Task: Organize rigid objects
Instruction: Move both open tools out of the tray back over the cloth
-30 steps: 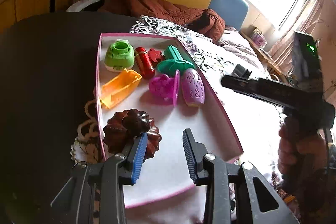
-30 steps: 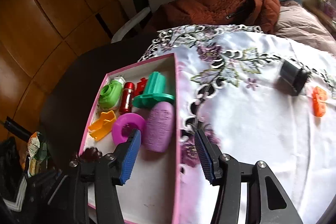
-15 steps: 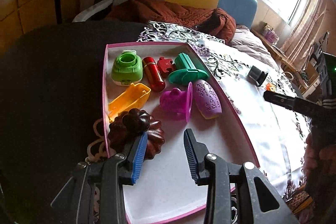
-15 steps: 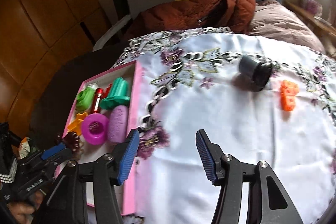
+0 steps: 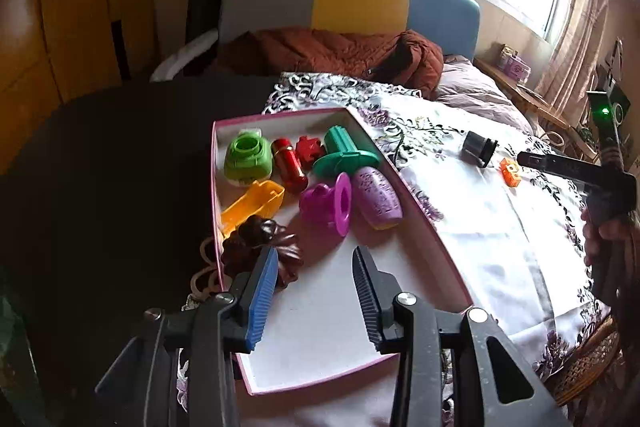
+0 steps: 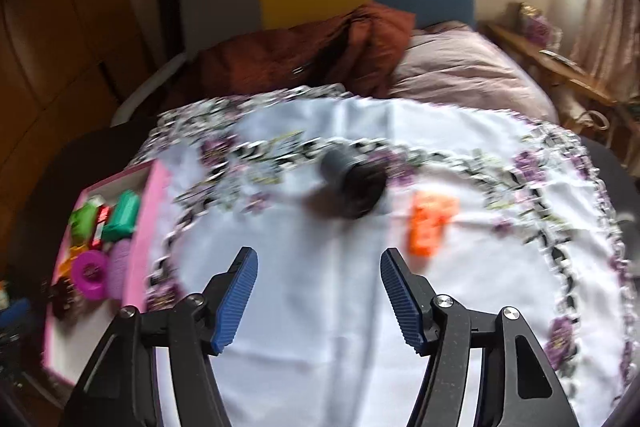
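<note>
pink-rimmed box (image 5: 416,211), purple-flowered white cloth (image 6: 320,307), orange block (image 6: 430,223)

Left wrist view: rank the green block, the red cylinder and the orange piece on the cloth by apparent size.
1. green block
2. red cylinder
3. orange piece, though it lies farther from the camera, so its true size is unsure.

Dark table (image 5: 100,155) under floral cloth (image 6: 320,307); on cloth: pink tray (image 5: 424,223) left, blurred dark cylinder (image 6: 352,187) centre, orange block (image 6: 430,223) beside.
</note>
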The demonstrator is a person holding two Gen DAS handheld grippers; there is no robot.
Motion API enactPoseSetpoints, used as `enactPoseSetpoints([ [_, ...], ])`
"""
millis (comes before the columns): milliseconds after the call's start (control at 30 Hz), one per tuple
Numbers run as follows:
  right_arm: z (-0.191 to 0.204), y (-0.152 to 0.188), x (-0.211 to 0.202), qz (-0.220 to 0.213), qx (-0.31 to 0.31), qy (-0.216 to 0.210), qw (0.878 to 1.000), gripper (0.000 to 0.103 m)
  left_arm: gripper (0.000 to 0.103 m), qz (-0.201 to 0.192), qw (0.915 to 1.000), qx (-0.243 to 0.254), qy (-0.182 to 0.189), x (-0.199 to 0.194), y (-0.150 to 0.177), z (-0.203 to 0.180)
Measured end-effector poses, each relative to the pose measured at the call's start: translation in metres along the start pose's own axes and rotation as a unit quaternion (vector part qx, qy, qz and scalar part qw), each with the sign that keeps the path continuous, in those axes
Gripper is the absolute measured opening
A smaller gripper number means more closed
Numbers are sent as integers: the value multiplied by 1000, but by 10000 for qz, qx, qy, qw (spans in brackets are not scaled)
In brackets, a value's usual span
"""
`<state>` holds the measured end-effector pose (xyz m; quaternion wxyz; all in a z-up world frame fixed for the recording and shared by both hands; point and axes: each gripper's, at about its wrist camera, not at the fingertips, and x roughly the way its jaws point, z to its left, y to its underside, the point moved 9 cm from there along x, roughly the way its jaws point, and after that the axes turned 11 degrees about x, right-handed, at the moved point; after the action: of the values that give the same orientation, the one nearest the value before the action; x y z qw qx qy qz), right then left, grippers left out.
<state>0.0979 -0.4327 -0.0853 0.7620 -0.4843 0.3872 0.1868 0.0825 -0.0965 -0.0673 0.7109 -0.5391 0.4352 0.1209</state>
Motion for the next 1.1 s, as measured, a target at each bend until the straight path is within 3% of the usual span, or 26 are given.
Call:
enactPoseSetpoints([
  [267,-80,-25,8,-401,371,749,9957,69,40,-5,9997,258,-54,-6,-9,-20],
  [367,-109,-23,13,-270,832,1042,9907,69,40,-18,9993,369,-68,-5,-14,-30],
  [500,-124,-26,8,-274,1288,911,9871,70,40,-29,9986,529,-10,-4,-22,-45],
  [833,-141,-24,6,-231,1763,935,9796,77,41,-19,9950,991,145,6,-42,-89],
  [1100,-158,-25,0,-276,2250,892,9699,77,41,163,9914,1216,460,27,-57,-127],
])
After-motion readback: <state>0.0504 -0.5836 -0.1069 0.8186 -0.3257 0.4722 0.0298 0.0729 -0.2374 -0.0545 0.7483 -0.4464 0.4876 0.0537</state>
